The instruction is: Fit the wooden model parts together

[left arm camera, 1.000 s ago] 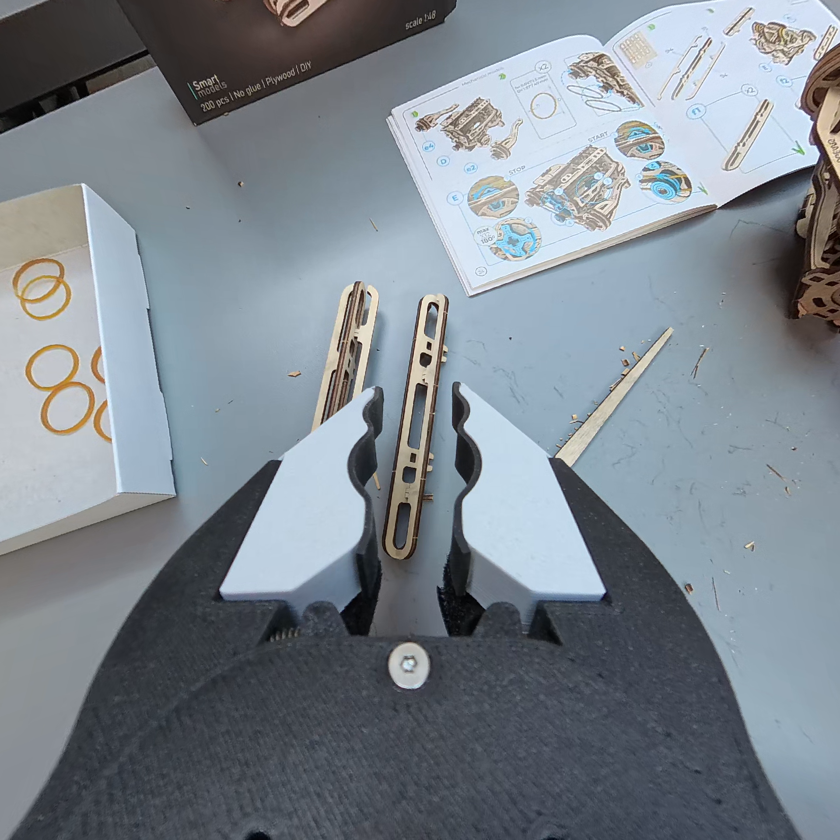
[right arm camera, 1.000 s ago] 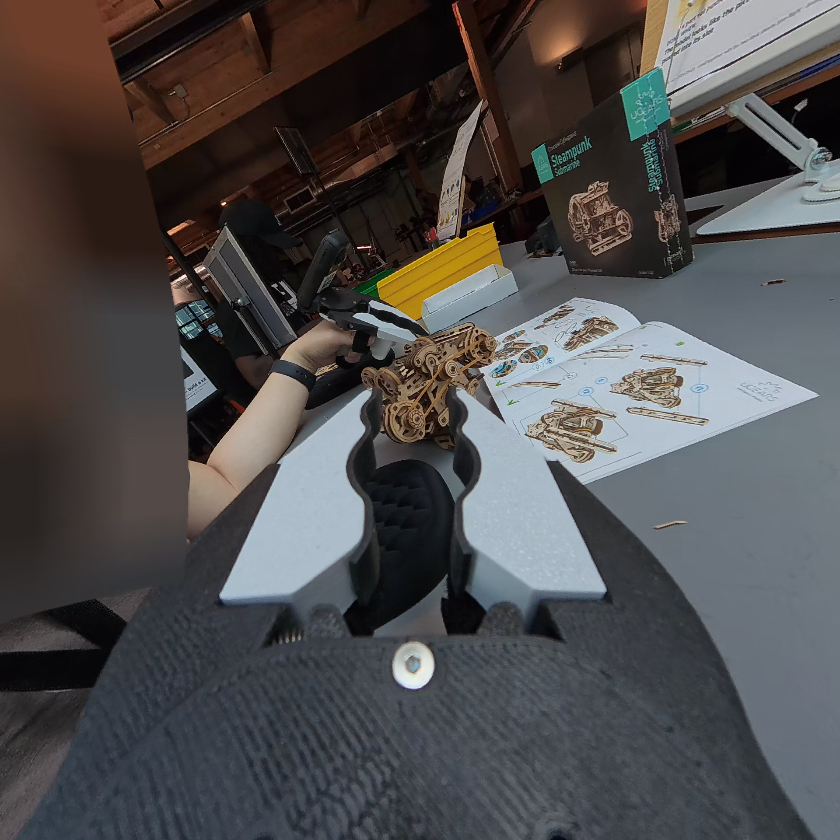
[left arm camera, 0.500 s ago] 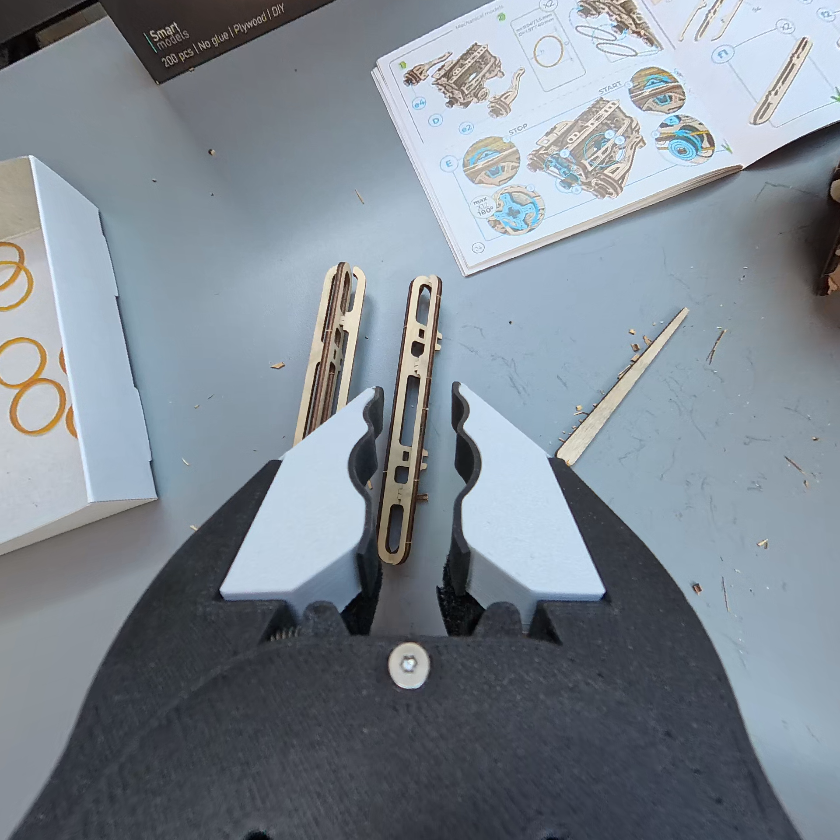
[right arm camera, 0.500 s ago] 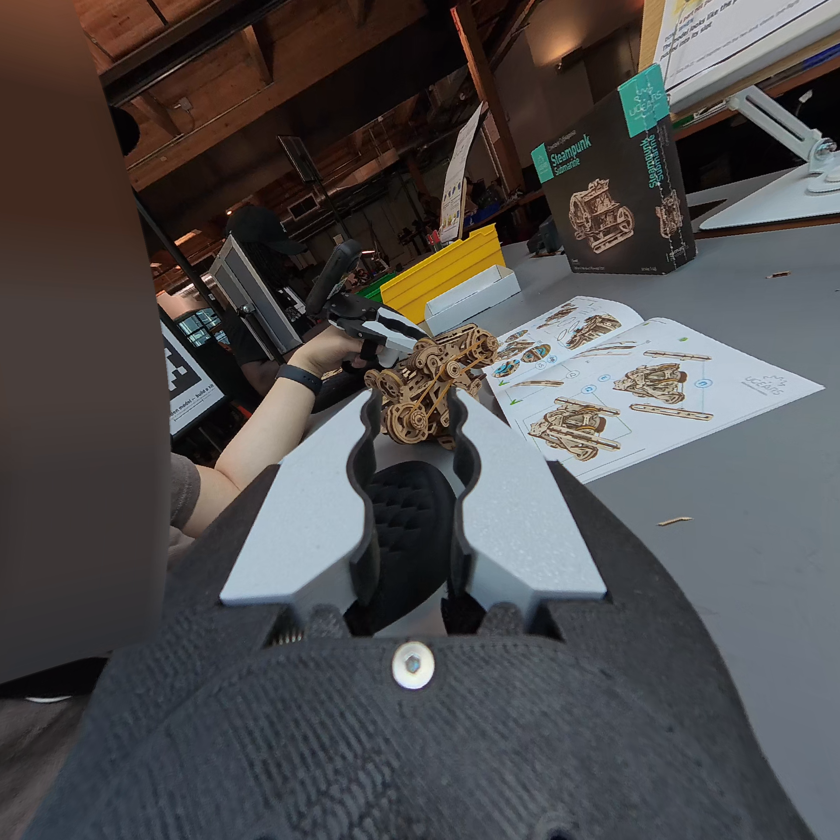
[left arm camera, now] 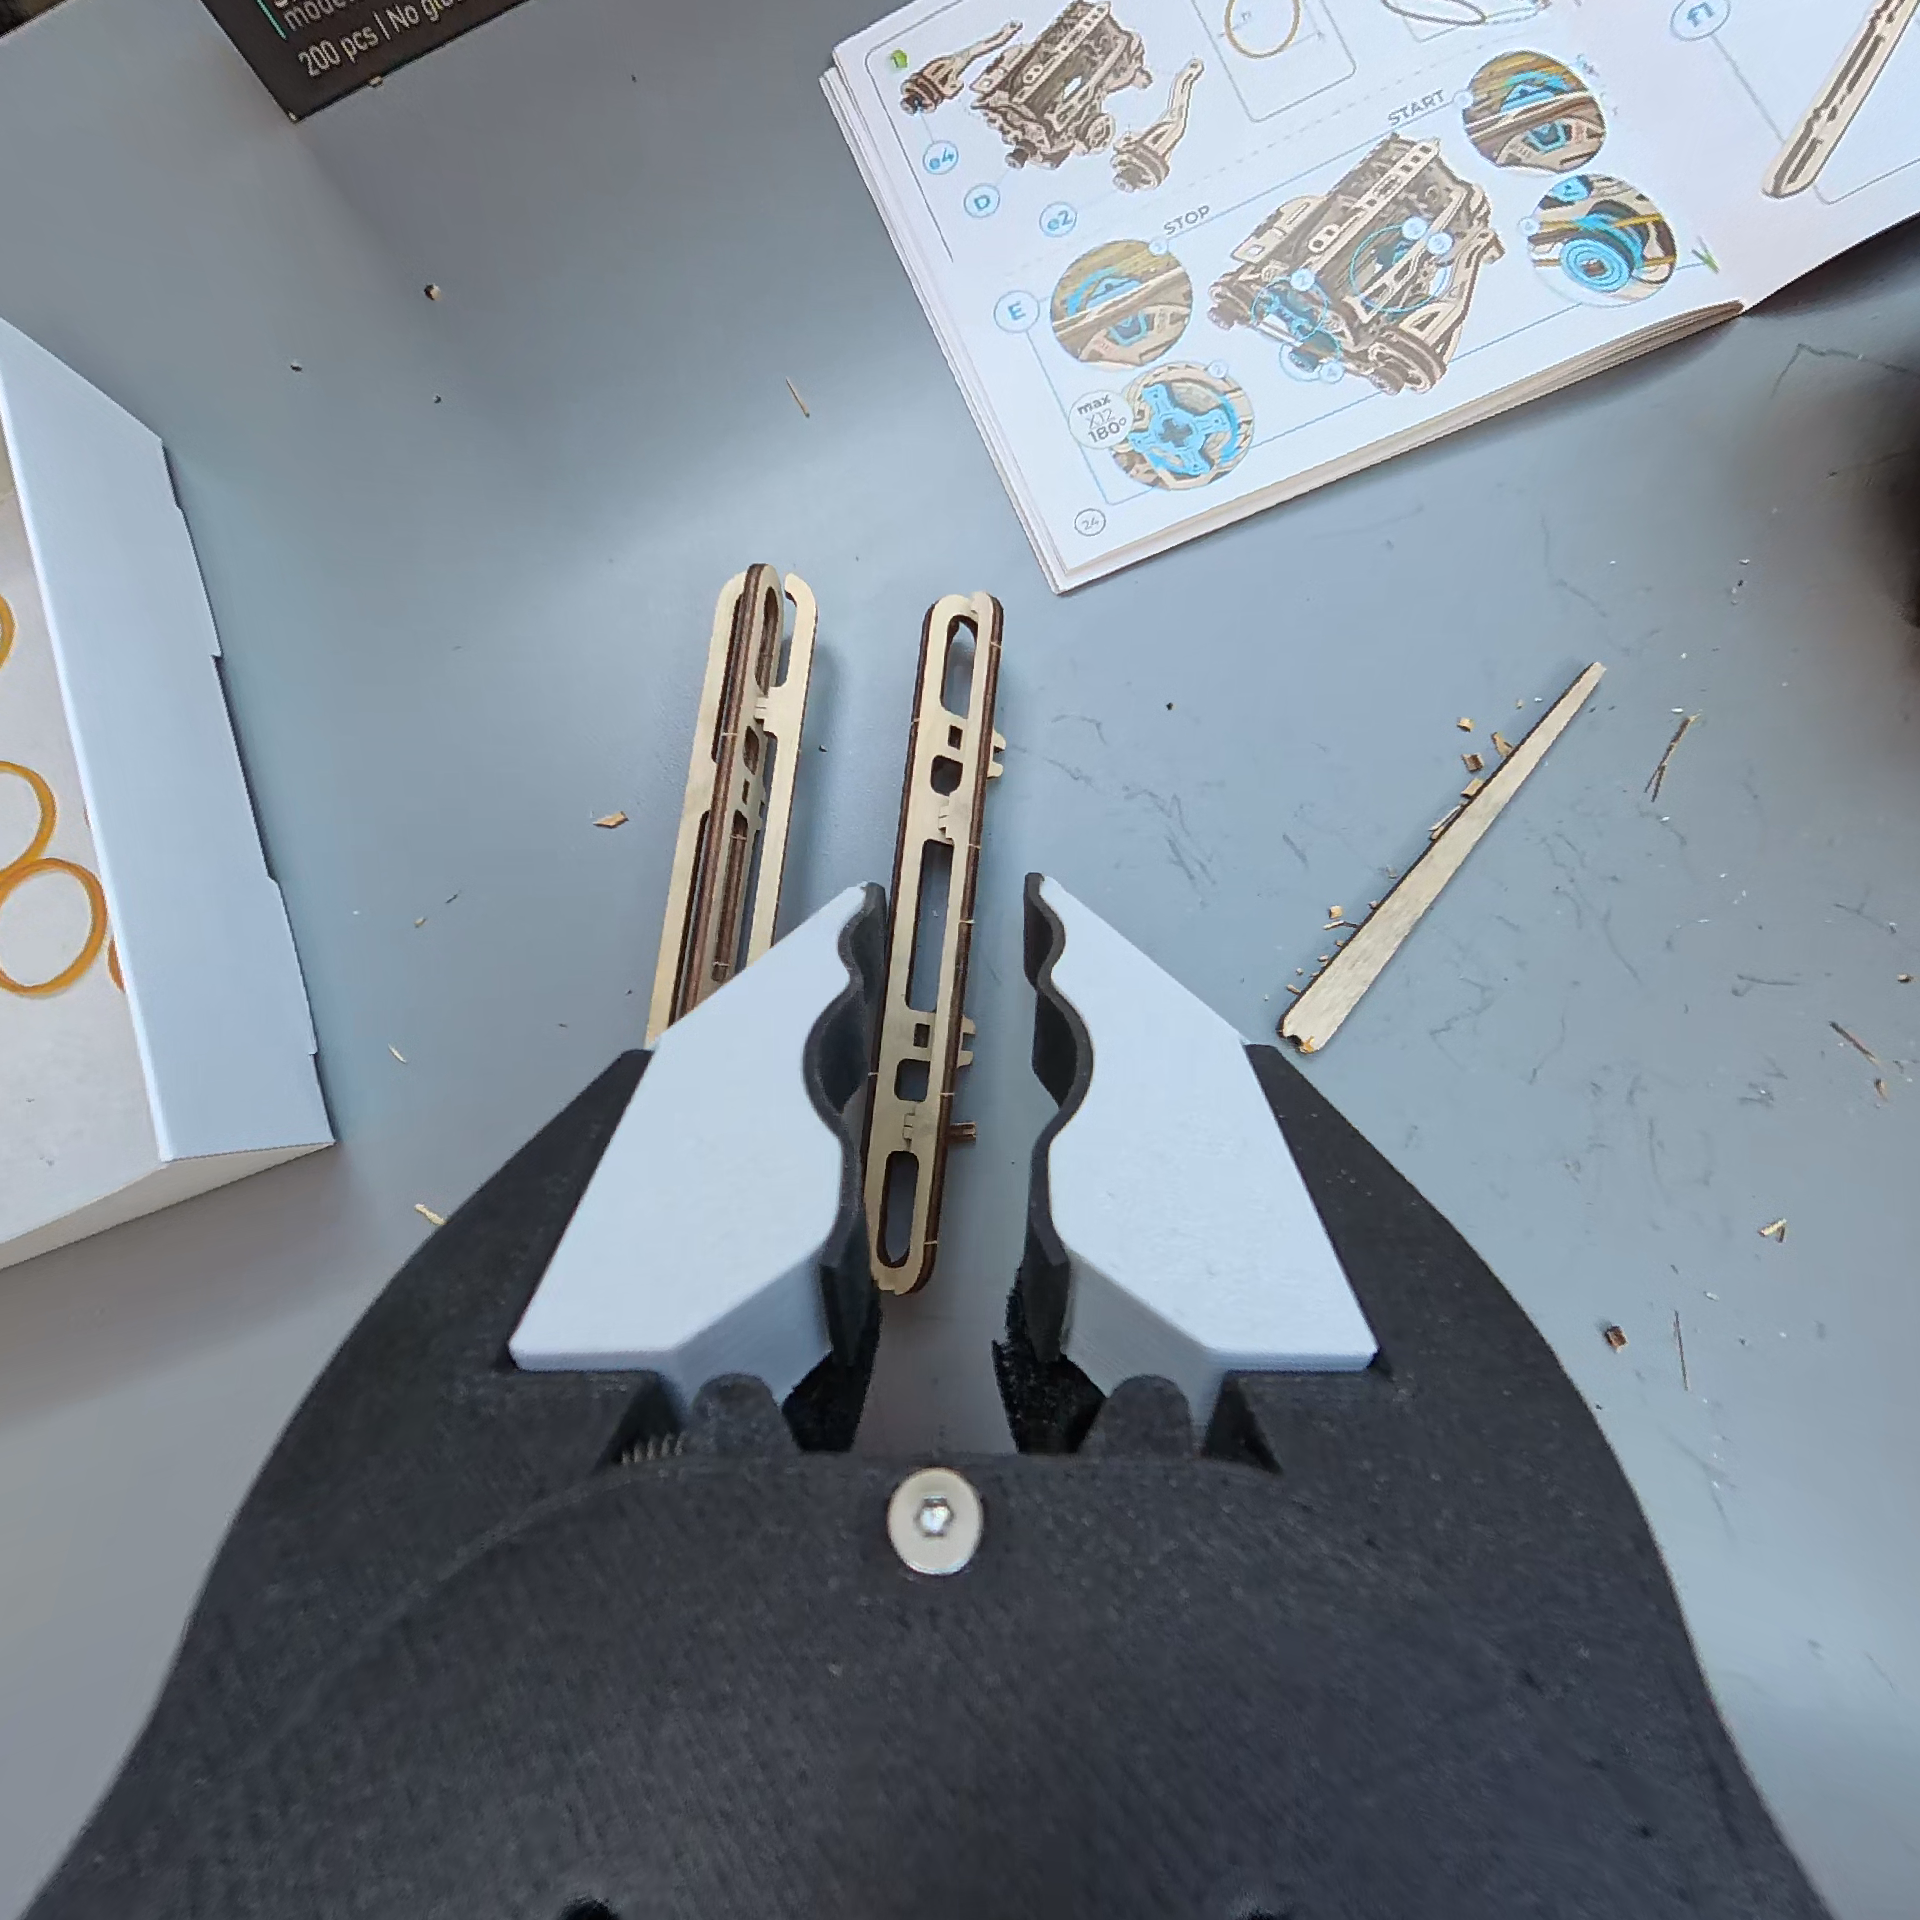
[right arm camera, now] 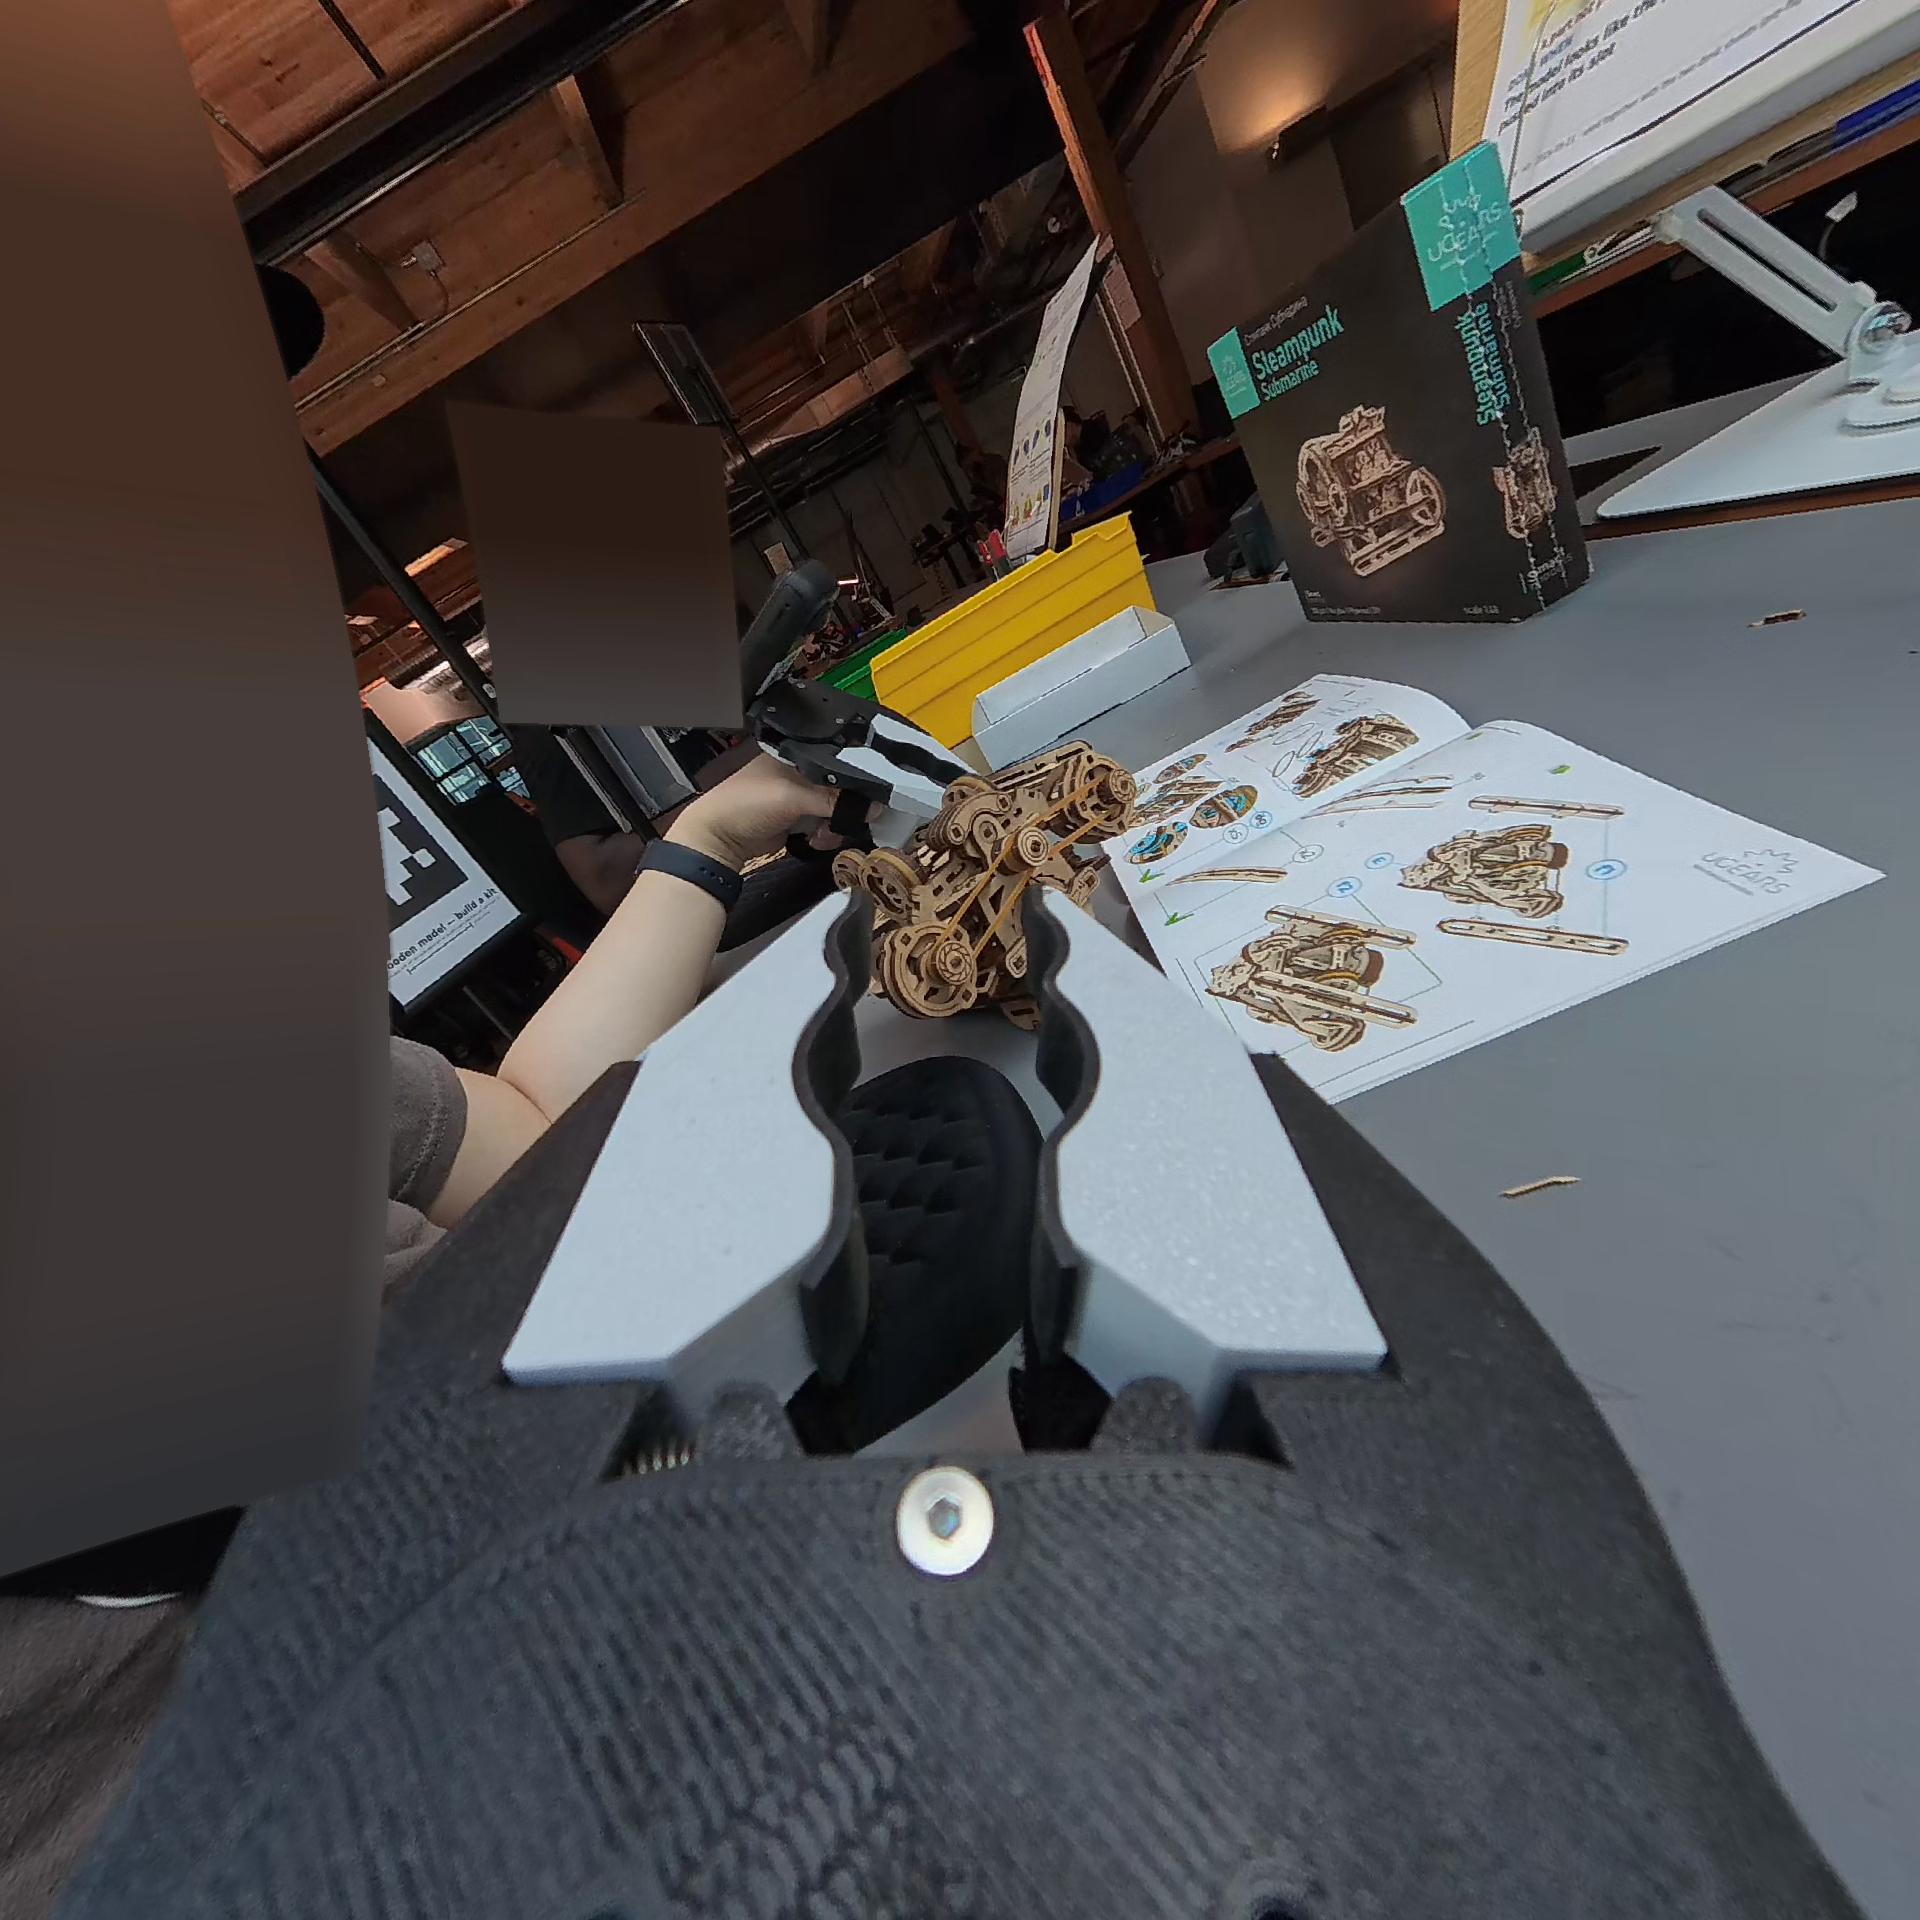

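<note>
Two slotted wooden bars lie side by side on the grey table in the left wrist view. My left gripper (left arm camera: 951,894) is open and straddles the right bar (left arm camera: 940,790), which lies between the jaws, close to the left finger (left arm camera: 727,1122). The left bar (left arm camera: 743,779) lies just outside that finger. My right gripper (right arm camera: 945,904) is open and empty, pointing at the assembled wooden model (right arm camera: 987,883), which stands on the table just beyond its fingertips. The left gripper (right arm camera: 883,764), held in a hand, shows behind the model.
An open instruction booklet (left arm camera: 1299,260) lies far right of the bars; it also shows in the right wrist view (right arm camera: 1455,883). A wood sliver (left arm camera: 1444,862) and chips lie at right. A white box (left arm camera: 156,779) with rubber bands (left arm camera: 42,925) sits left. A dark kit box (right arm camera: 1413,436) stands behind. My right fingertips sit around 35 centimeters from my left ones.
My left gripper has come closer to the table along the right bar, which now sits nearer the left finger. The right gripper has barely moved.
</note>
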Motion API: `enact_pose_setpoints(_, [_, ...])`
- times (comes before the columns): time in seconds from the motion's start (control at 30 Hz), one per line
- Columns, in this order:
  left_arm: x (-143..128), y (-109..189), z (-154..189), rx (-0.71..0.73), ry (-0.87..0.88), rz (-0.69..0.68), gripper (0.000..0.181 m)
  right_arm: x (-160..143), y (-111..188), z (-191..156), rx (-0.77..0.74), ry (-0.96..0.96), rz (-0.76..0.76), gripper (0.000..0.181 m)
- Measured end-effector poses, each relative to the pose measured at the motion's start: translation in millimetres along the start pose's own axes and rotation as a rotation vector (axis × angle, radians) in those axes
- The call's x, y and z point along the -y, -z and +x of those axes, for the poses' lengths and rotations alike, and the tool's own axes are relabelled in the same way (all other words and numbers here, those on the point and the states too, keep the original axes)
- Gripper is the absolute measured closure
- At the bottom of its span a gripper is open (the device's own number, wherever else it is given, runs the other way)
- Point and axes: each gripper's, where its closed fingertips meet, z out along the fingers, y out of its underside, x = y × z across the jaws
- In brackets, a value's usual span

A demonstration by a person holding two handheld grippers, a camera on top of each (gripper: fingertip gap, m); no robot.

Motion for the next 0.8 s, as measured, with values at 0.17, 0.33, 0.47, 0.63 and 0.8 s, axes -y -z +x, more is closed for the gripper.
enact_pose_setpoints(0.17, [-0.4, 0.0, 0.3, 0.001, -0.008, -0.003, 0.158, 0.1, 0.1, 0.3, 0.000, -0.004, 0.001, 0.155])
enact_pose_setpoints(0.33, [-1.4, -0.3, -0.6, 0.012, -0.022, -0.010, 0.161, 0.2, 0.2, 0.6, 0.001, -0.008, 0.001, 0.155])
enact_pose_setpoints(0.47, [-1.2, 0.1, -0.7, 0.015, -0.031, -0.010, 0.164, 0.4, 0.3, 1.2, 0.001, -0.015, 0.003, 0.155])
enact_pose_setpoints(0.63, [-2.0, -0.2, -0.8, 0.019, -0.040, -0.016, 0.166, 0.5, 0.4, 1.5, 0.002, -0.018, 0.003, 0.155])
enact_pose_setpoints(0.8, [-2.9, -0.5, 0.2, 0.012, -0.043, -0.021, 0.164, 0.5, 0.4, 1.7, 0.002, -0.022, 0.003, 0.155])
